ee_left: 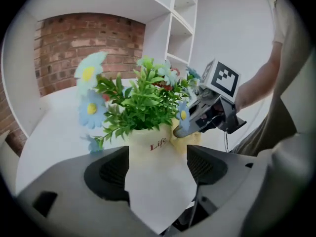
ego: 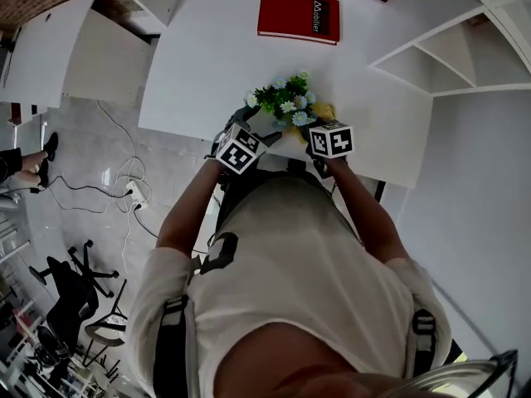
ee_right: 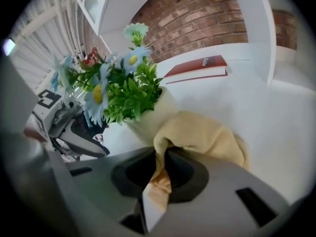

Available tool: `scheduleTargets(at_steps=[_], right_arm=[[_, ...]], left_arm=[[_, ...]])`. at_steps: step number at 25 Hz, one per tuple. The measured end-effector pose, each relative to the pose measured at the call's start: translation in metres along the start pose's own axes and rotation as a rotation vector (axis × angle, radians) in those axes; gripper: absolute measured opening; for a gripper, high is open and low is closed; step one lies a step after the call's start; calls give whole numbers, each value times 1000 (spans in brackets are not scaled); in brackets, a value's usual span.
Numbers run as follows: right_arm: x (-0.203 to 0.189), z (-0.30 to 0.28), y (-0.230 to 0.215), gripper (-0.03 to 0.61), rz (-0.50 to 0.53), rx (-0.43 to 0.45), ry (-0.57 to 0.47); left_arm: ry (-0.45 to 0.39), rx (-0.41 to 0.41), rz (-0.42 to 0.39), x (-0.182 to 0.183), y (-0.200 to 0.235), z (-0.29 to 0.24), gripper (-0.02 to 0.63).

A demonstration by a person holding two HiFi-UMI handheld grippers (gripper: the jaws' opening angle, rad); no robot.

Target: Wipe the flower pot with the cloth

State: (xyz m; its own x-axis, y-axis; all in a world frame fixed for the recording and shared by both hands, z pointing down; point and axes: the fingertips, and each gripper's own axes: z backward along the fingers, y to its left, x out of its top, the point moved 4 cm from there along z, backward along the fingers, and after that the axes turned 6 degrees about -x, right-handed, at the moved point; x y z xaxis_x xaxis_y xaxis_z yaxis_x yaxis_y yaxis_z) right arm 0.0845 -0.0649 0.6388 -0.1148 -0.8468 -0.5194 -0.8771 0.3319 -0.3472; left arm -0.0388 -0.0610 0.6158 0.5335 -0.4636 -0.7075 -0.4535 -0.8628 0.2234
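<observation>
1. head view, steeply downward: flower pot [ego: 282, 138] at the near edge of a white table [ego: 207, 73], almost hidden under its own green sprigs and pale blue artificial daisies [ego: 286, 102]. only a sliver of cream wall visible, and no telling whether standing or lifted.
2. same view: left gripper [ego: 259, 133] and right gripper [ego: 309, 133] close on either side of the pot, with marker cubes uppermost and the jaws covered from above. red book [ego: 299, 15] well apart, at the table's far side.
3. left gripper view alone: left gripper [ee_left: 158, 169] with both pads pressed against opposite sides of the flower pot [ee_left: 155, 154], clamping it. red lettering on the pot's front, shown in no other view.
4. also in that view: right gripper [ee_left: 181, 130] at the pot's right side, with a patch of yellow cloth [ee_left: 191, 138] under its tip and against the pot.
5. right gripper view alone: right gripper [ee_right: 160, 169] with jaws nearly together, pinching a fold of the cloth [ee_right: 207, 132]. remainder of the cloth bunched just ahead, touching the pot's [ee_right: 148, 120] lower wall.
6. in that view too: left gripper [ee_right: 91, 147] low at the left beside the pot, the book [ee_right: 197, 68] lying flat beyond, and a brick wall [ee_right: 197, 14] behind the table.
</observation>
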Motion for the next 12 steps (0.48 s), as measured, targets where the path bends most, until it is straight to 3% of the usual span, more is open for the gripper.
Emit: scheduleTargets(at_steps=[4,8,12], right_arm=[[2,0,7,60,-3,37,0],[9,17,7,61,-23,70,-8],[31,43,-1,61,-104,112,-74]], left_arm=[[-50,31,48,10,20,22,383],[-43,16,16,19,21,21,383],[-38,17,11,17,20,10,383]])
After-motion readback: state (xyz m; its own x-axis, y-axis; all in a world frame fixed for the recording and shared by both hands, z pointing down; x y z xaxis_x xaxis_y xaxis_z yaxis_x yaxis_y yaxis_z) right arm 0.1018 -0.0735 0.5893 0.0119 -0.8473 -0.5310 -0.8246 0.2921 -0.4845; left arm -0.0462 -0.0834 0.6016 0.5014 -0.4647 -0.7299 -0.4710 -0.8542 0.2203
